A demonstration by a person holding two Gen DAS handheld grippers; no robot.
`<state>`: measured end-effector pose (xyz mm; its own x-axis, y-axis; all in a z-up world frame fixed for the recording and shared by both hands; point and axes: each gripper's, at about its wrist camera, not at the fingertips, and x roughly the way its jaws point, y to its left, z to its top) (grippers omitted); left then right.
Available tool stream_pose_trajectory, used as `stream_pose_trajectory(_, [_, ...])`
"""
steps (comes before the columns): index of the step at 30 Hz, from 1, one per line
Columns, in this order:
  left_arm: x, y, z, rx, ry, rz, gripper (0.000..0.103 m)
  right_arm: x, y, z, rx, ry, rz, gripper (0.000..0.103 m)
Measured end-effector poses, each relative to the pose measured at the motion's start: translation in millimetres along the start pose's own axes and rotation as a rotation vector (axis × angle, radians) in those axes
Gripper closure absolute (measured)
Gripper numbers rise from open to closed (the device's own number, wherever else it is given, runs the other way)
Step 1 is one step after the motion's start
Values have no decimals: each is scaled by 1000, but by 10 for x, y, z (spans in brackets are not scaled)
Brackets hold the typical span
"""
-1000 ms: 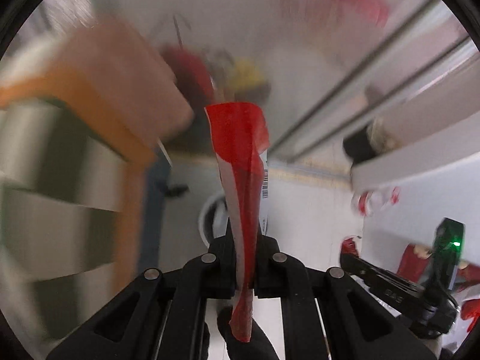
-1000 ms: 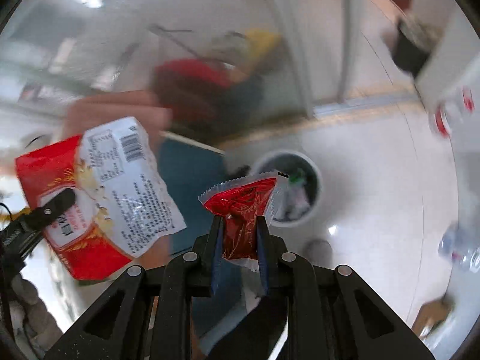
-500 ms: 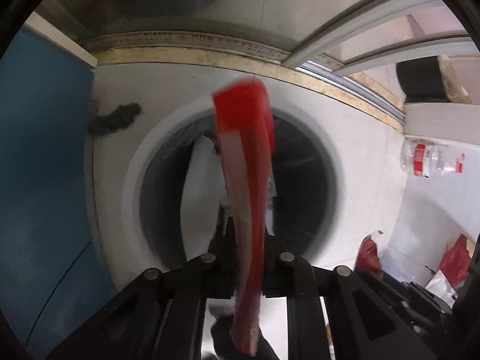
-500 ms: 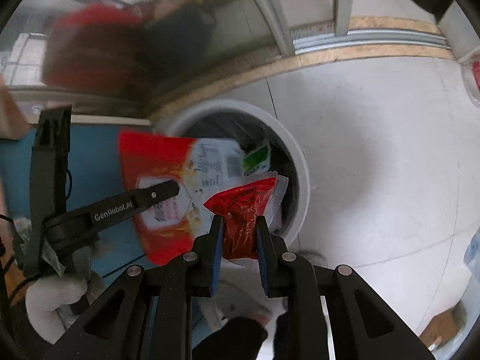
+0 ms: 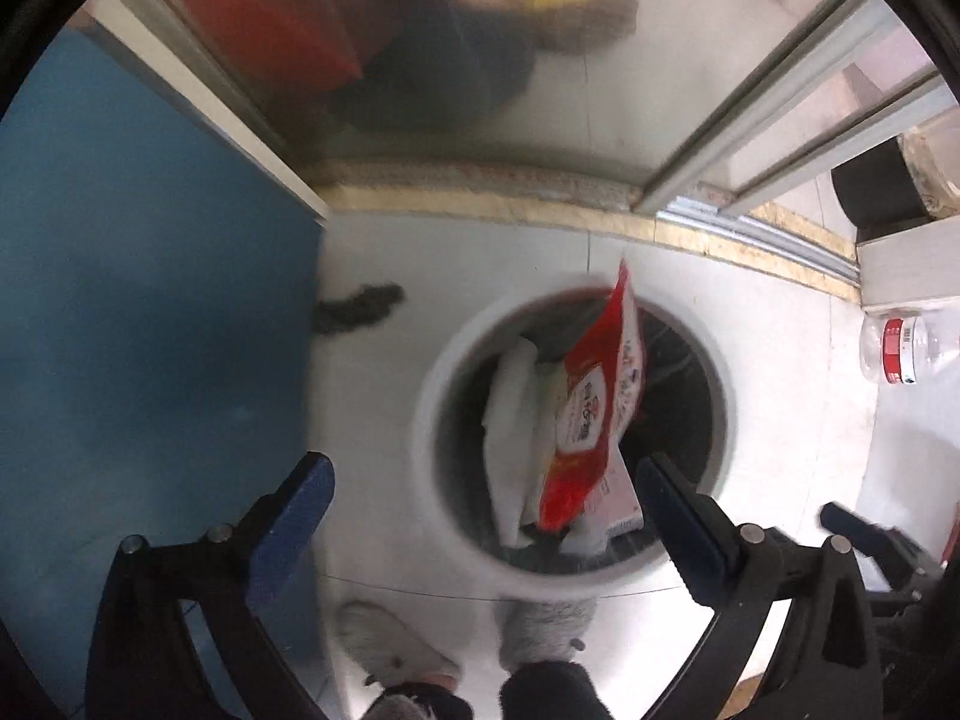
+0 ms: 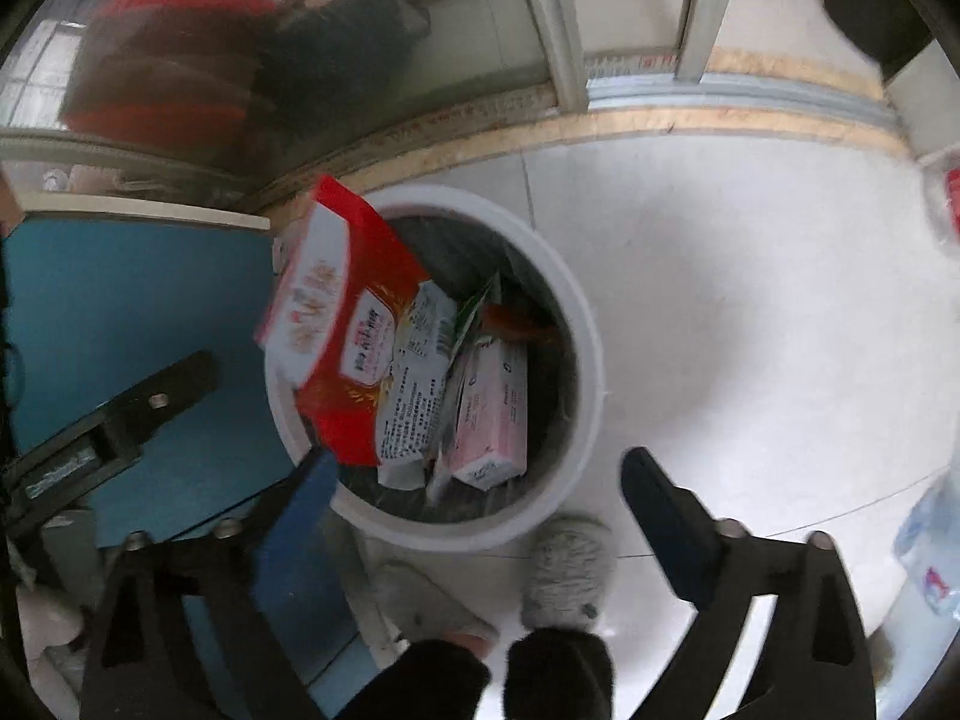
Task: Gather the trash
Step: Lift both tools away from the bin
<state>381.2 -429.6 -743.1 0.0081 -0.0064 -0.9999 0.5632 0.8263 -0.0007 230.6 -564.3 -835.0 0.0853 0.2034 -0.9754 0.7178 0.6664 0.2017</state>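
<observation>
Dropping into the white bin [image 5: 456, 540], a red wrapper [image 5: 591, 414] hangs tilted over its left rim, clear of your left gripper [image 5: 486, 510], whose jaws are opening wide. Your right gripper [image 6: 480, 492] is opening too, empty, above the bin [image 6: 585, 324] beside the blue panel [image 6: 120, 312].

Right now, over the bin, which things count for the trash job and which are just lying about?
Job:
- white trash bin
- red snack wrapper tipping over its rim
- pink carton inside
- clear bottle on the floor

Lying about:
- blue panel
- dark clump on the floor
- grey slippers
</observation>
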Motion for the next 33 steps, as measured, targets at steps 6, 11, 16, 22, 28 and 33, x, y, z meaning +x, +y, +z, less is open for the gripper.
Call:
stream_pose_trajectory(6, [-1155,29,-321,-14,-92,50,0,-909,152,-314,-32,-89,-100,0])
stream_pose_trajectory(11, [-2147,14,-668,-6,-165,45,0,-1976,341,-751,-52,-193,-141,0])
stream_pose_trajectory(16, [-3151,-28,-1096,-4,-250,16,0,-3049,548,-1287,-76,-311,-166,0])
stream_pose_trajectory(22, [-4000,3,-1619,41,-330,-29,0,-4100,788,-1969,-74,-425,-160,0])
stream_pose_trajectory(28, [-4762,139,-2193,82,-396,-98,0,-5047,981,-2764,-52,-502,-98,0])
stream_pose_trajectory(33, [-5360,263,-2646,107,-474,-157,0,-5633,1131,-3434,-64,-557,-53,0])
